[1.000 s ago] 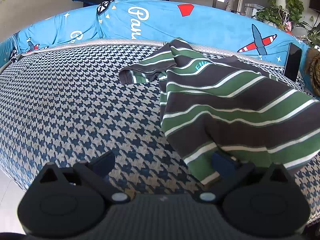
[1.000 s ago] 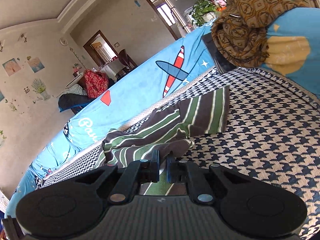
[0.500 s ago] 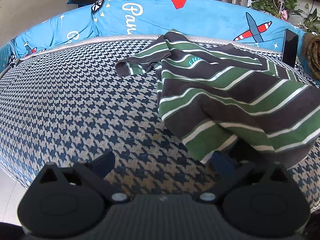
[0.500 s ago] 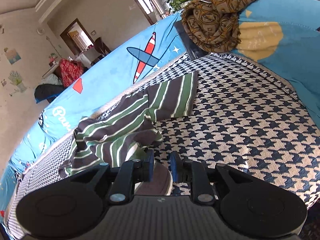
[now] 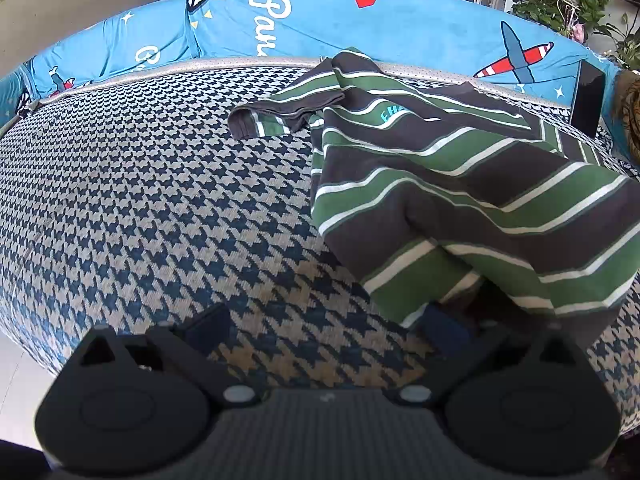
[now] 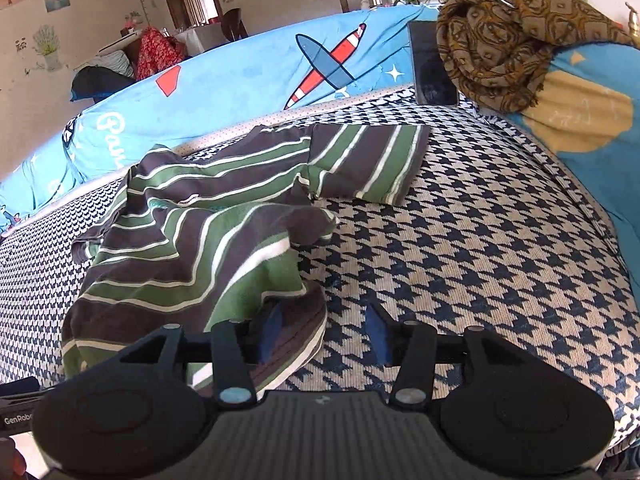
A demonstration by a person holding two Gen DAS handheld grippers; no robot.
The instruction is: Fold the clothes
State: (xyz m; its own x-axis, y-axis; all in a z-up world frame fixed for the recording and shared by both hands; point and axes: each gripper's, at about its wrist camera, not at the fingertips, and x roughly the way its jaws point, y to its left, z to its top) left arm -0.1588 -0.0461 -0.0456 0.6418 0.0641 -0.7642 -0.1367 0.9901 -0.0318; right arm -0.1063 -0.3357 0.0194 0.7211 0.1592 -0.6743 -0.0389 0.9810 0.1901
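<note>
On the houndstooth cushion: my landmark is the striped shirt (image 5: 460,184), a dark grey, green and white one, lying crumpled on the blue-and-cream sofa cushion (image 5: 160,200).
Shirt position: it sits toward the back of the cushion, its far edge against the blue printed sofa cover (image 5: 420,28); one sleeve (image 6: 368,160) lies flat on the far right side of the shirt.
Right tongs (image 6: 324,334): I see the jaws opening, now parted; the near hem of the shirt drapes over the left finger (image 6: 272,332), the right finger stands over bare cushion beside the shirt, and no pad presses the cloth.
Left tongs (image 5: 324,322): spread wide; the shirt's near corner hangs over the right finger (image 5: 444,322), the left finger is well clear of the shirt over bare cushion.
Beyond the shirt: a brown patterned scarf (image 6: 504,32) is heaped on the sofa cover, with a dark phone (image 6: 432,64) leaning just beside it.
</note>
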